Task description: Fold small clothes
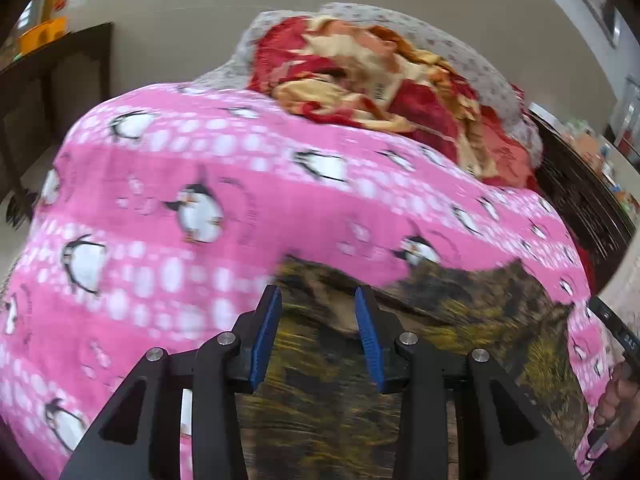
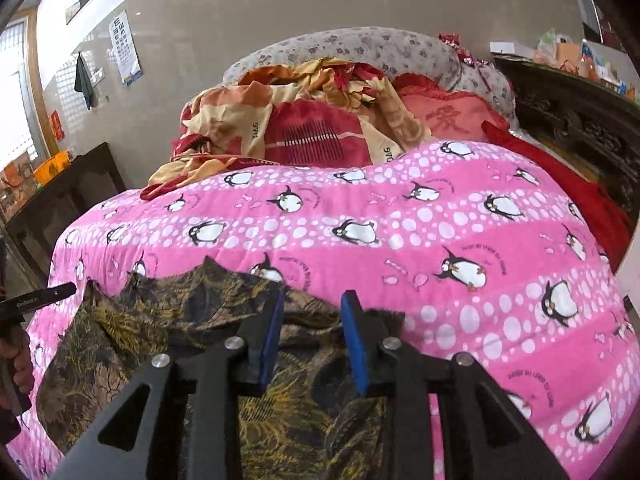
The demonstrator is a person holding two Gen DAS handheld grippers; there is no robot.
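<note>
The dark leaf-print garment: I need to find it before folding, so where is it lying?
In both wrist views the dark leaf-print garment lies on the near edge of the pink penguin blanket, in front of the heaped red and yellow bedding.

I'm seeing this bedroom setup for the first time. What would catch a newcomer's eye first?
The bright pink penguin-print quilt covering the bed. On its near edge lies a dark brown-and-yellow patterned garment, just ahead of both grippers. Behind the quilt, a crumpled red-and-cream blanket is heaped toward the head of the bed.
</note>
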